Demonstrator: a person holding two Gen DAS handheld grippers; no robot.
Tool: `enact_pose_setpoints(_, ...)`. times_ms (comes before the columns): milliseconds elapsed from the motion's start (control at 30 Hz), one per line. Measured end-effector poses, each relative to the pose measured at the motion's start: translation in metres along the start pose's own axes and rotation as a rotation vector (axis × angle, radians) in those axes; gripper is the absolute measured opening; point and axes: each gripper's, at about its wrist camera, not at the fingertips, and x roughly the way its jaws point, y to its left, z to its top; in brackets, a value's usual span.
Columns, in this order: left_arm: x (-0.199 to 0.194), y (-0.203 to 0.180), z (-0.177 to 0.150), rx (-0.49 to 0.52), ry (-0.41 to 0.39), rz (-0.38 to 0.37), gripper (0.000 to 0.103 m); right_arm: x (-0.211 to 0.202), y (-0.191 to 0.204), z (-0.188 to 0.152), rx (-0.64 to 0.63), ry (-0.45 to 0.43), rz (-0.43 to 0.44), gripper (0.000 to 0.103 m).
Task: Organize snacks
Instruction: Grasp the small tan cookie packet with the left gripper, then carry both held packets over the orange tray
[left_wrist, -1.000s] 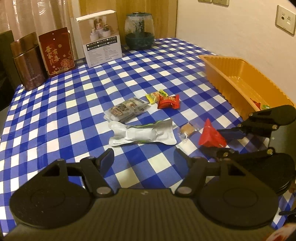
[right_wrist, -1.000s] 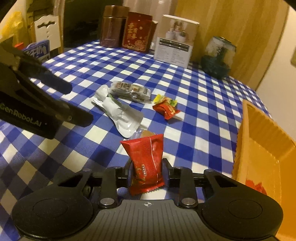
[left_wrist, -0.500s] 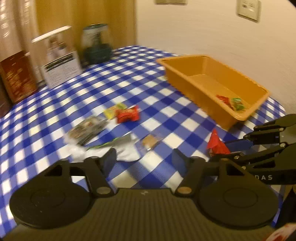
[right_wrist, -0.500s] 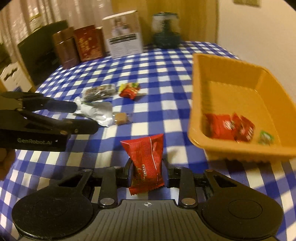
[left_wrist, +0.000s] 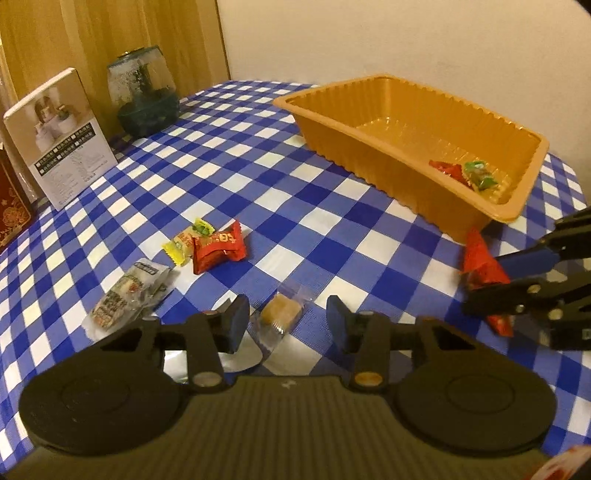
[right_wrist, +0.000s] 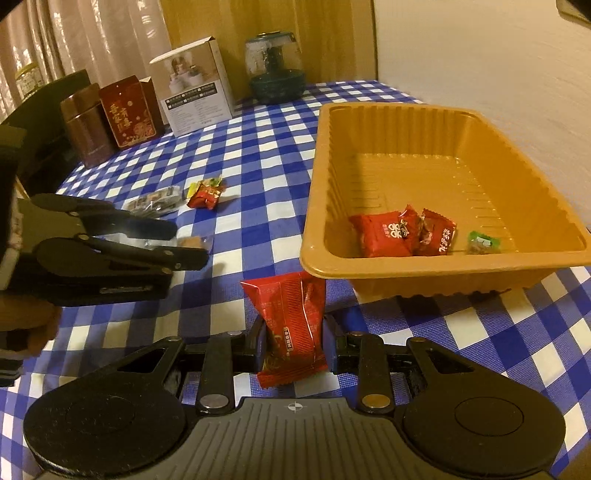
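On the checked desk, loose snacks lie ahead of me: a red candy, a yellow one, a clear packet. My left hand-held gripper tilts downward, its jaws closing around a small brown sweet without touching it. My right hand-held gripper pinches a red snack packet just before the orange tray, which holds red candies and a green one.
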Motion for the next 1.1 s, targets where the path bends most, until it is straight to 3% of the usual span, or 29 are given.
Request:
enact_pose_setpoints(133,0.007,0.001,0.001,0.004,0.002,-0.005,0.037,0.0,-0.001,0.001,0.01,-0.002,0.005,0.031)
enact_pose_setpoints(200,0.008,0.001,0.002,0.002,0.005,-0.006,0.029,0.0,-0.002,0.001,0.014,-0.003,0.007,0.031)
enact_pose_setpoints(367,0.002,-0.006,0.0,0.013,0.017,-0.003,0.019,-0.001,-0.002,0.001,0.016,-0.003,0.009,0.031)
enact_pose_setpoints(533,-0.009,-0.015,-0.005,0.006,0.042,0.018,0.014,-0.004,-0.002,0.001,0.018,-0.01,0.012,0.031)
enact_pose_setpoints(1100,-0.064,-0.042,-0.012,-0.187,0.05,0.05,0.012,-0.023,0.003,-0.003,-0.004,-0.02,0.02,0.031)
